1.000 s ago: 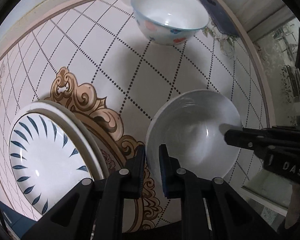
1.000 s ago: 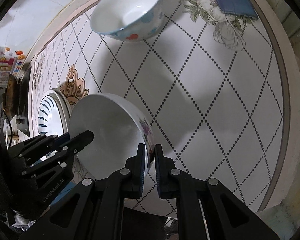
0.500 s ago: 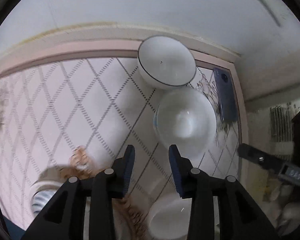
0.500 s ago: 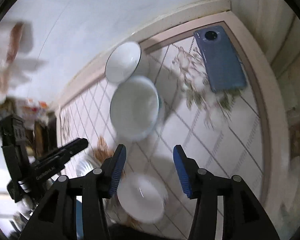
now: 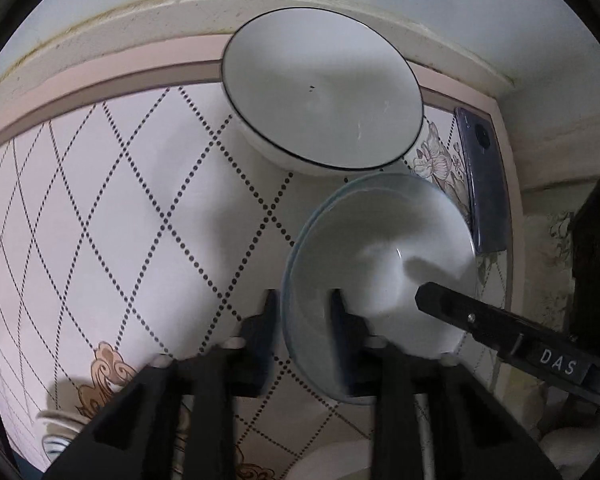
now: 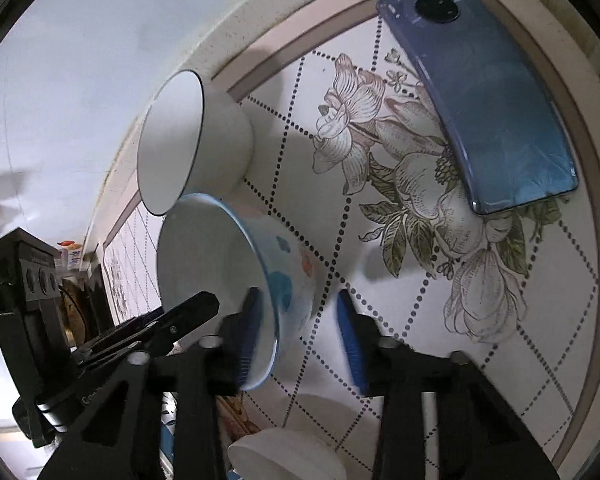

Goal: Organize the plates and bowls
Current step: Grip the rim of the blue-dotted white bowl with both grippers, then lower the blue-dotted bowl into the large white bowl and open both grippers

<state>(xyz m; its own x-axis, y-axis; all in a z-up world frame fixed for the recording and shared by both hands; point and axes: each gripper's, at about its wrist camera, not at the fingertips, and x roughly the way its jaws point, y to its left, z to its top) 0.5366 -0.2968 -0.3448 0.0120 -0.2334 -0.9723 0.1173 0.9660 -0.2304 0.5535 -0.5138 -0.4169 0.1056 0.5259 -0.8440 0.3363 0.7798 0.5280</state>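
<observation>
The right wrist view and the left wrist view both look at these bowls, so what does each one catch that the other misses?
Only the right wrist view shows the coloured spots on the outside of the blue-rimmed bowl, the whole blue phone and the full flower print.

Only the left wrist view looks straight down into the black-rimmed bowl and shows the golden scroll print.

Both show those two bowls side by side, the phone, the dotted tabletop, and each tool's open jaws straddling the blue-rimmed bowl's rim.
</observation>
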